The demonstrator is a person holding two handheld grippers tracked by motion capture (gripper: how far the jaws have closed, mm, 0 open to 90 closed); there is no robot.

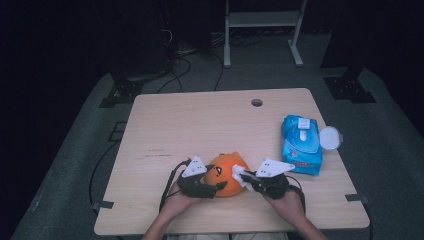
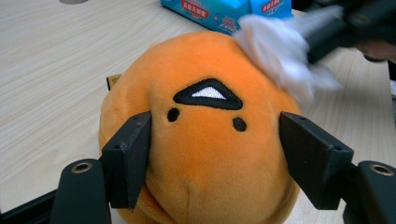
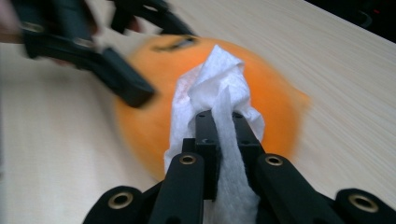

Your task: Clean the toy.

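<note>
An orange plush toy (image 1: pixel 227 174) with a stitched black face lies near the table's front edge. My left gripper (image 1: pixel 215 186) has its jaws pressed against both sides of the plush (image 2: pixel 210 154), holding it. My right gripper (image 1: pixel 246 179) is shut on a crumpled white wipe (image 3: pixel 215 79) and presses it onto the toy's top right side. In the left gripper view the wipe (image 2: pixel 280 51) smears across the plush's upper right, blurred by motion. The right gripper view has the plush (image 3: pixel 273 100) behind the wipe, with one of the left gripper's fingers (image 3: pixel 123 79) on its left flank.
A blue pack of wet wipes (image 1: pixel 301 144) lies to the right of the toy, its flap lid open. Beside it sits a round white lid (image 1: pixel 330 137). The light wooden table (image 1: pixel 200 125) has a cable hole (image 1: pixel 257 102) at the back.
</note>
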